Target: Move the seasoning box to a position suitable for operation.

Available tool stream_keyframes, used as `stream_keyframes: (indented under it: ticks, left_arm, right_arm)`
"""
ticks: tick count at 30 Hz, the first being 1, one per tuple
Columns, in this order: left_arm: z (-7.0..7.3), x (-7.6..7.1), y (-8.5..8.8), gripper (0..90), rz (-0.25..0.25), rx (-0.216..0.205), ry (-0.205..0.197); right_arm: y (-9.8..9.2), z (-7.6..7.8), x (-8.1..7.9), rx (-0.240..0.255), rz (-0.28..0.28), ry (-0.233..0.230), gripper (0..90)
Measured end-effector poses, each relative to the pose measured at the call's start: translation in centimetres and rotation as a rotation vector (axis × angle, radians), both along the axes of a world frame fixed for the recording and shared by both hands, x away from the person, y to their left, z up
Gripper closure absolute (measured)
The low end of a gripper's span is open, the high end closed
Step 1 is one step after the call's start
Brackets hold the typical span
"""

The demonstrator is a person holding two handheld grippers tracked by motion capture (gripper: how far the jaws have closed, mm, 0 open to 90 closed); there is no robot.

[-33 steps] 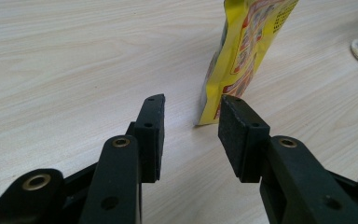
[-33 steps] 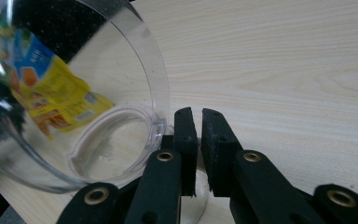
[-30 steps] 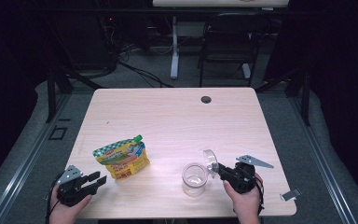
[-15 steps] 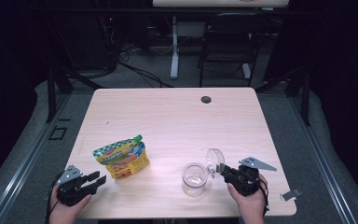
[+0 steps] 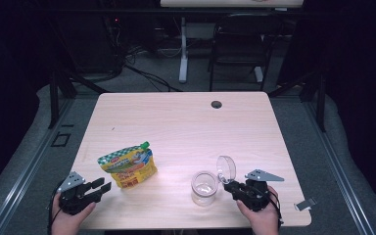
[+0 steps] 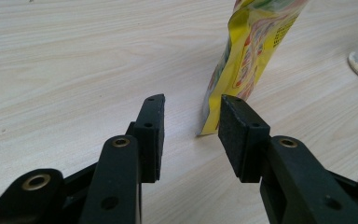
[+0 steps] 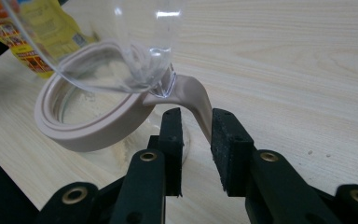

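Between the fingers [image 7: 227, 148] of the right gripper [image 7: 196, 122] a beige tab is seen, the hinge piece of the jar's lid; the jaws have just been opening, and a gap shows on the left side of the tab, while on the right side it lies against or just off the pad, which cannot be told for certain. Just beyond the fingertips the beige ring of the jar [image 7: 91, 126] is found, with the clear lid [image 7: 121, 44] swung up and tilted over it. In the high view the same gripper [image 5: 231, 187] is held level, pointed at the jar [image 5: 204, 188], the lid [image 5: 225, 169] standing open just above the fingertips.

The left gripper [image 6: 192, 113] is held about half open with nothing between its pads. Just ahead of the right-hand finger [image 6: 238, 135], and apart from it, the lower corner of a yellow pouch [image 6: 242, 60] stands on the table [image 6: 74, 60]. In the high view this gripper [image 5: 104, 186] is seen near the pouch [image 5: 127, 164], which lies well apart from the jar.
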State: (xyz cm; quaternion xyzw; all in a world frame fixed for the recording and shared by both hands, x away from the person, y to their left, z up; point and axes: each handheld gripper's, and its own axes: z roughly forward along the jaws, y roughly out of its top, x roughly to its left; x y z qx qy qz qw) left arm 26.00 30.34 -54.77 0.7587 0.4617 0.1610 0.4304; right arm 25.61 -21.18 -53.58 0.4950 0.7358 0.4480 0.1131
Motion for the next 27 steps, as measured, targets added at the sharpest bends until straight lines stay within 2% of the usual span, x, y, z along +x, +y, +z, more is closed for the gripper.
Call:
stream_keyframes:
  ticks: [2, 6, 9, 12, 15, 21, 23, 27]
  left_arm:
    - [0.0, 0.0, -0.1, 61.8, -0.002, 0.0, 0.001]
    - [0.0, 0.0, -0.1, 62.2, -0.005, 0.001, -0.001]
    - [0.1, -0.1, -0.2, 62.2, -0.007, 0.004, 0.0]
    - [0.0, -0.3, -0.3, 62.2, -0.01, 0.012, -0.001]
    - [0.0, -0.7, -0.4, 62.2, -0.011, 0.013, 0.0]
    - [0.1, -1.2, 0.0, 60.2, 0.004, -0.008, -0.001]
    - [0.2, -1.3, 0.0, 59.2, 0.001, 0.002, -0.005]
    - [0.3, -1.3, 0.0, 55.9, -0.024, -0.007, -0.017]
  right_arm:
    - [0.1, -0.3, 0.2, -0.011, 0.007, 0.014, 75.5]
    - [0.1, -0.6, 0.7, 0.019, -0.006, 0.03, 80.4]
    - [0.0, -0.7, 0.9, 0.016, -0.011, 0.025, 83.3]
    - [0.1, -0.7, 1.2, 0.012, -0.021, 0.019, 83.6]
    - [0.0, -0.9, 1.8, 0.037, -0.026, 0.02, 83.4]
    - [0.2, -1.0, 3.2, 0.056, 0.002, 0.018, 83.4]
    - [0.4, -1.1, 3.5, 0.06, 0.004, 0.015, 83.0]
    - [0.4, -1.1, 3.8, 0.087, 0.014, 0.011, 77.2]
